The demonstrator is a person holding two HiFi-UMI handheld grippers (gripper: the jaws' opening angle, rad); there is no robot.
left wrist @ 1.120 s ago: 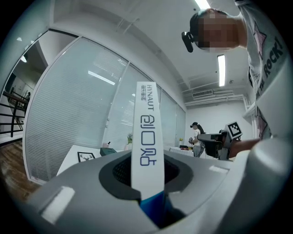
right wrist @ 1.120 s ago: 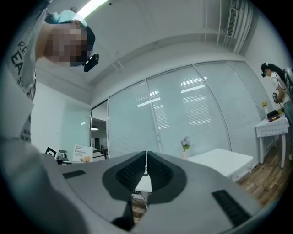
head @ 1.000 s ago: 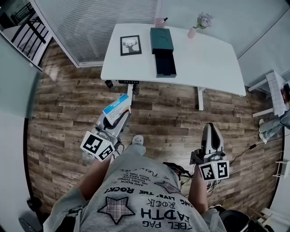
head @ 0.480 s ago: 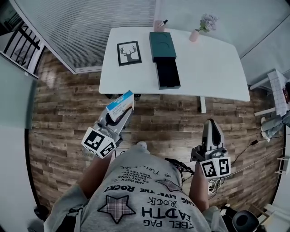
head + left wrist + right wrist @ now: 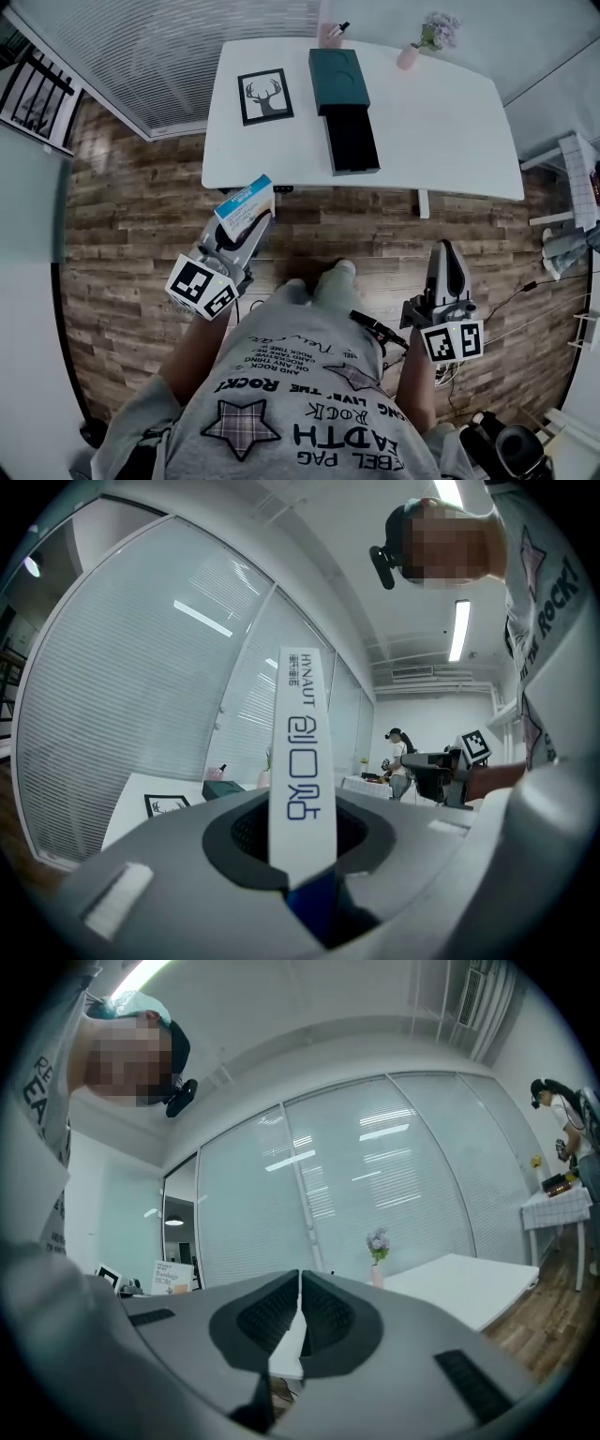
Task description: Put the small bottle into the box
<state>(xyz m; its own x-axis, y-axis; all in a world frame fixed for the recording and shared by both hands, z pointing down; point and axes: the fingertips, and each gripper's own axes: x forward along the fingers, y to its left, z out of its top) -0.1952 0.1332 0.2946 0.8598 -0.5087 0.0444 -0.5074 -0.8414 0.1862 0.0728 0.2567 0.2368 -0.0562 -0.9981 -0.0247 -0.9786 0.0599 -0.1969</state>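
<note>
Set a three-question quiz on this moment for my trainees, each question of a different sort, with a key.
1. True or false: the right gripper is shut and holds nothing.
2. What does the left gripper hold? A) a white-and-blue carton B) a flower vase C) a picture frame
3. Fill in: the dark box on the white table stands ____ (open or shut).
Key: 1 true; 2 A; 3 open.

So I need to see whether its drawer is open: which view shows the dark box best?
The head view: the dark box shows from above, its drawer pulled out. The left gripper view catches only a distant sliver of the box; the right gripper view does not show it.
</note>
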